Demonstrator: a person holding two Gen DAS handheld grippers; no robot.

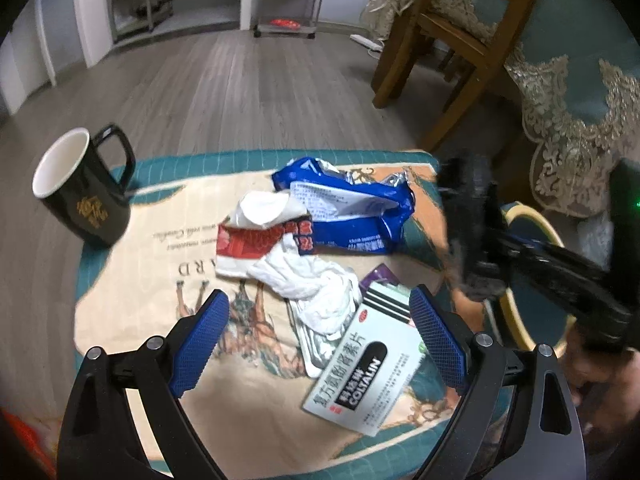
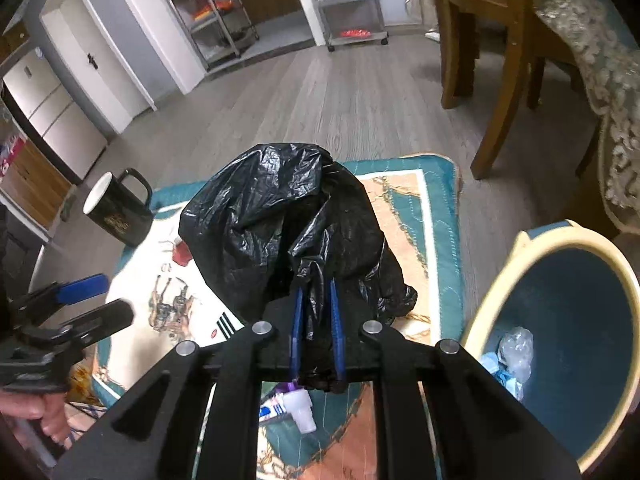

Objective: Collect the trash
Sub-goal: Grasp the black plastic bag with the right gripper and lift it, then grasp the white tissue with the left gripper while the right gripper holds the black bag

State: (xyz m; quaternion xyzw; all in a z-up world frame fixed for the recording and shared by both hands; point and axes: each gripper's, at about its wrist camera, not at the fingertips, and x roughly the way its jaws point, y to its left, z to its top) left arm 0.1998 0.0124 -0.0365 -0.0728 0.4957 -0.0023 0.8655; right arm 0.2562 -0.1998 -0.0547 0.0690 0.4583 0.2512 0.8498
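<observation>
Up front in the left wrist view, the left gripper (image 1: 319,312) hangs wide open over crumpled tissue (image 1: 316,280) and a medicine box (image 1: 364,364) on the mat (image 1: 120,280). Right wrist view: the right gripper (image 2: 316,312) pinches a black trash bag (image 2: 280,224) beside the bin (image 2: 500,280).

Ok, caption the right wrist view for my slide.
Right gripper clamps a black trash bag beside the bin.

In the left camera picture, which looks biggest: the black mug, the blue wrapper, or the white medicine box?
1. Blue wrapper and white medicine box: look alike; the box lies nearer the camera, so unsure.
2. Black mug, smallest.
</observation>
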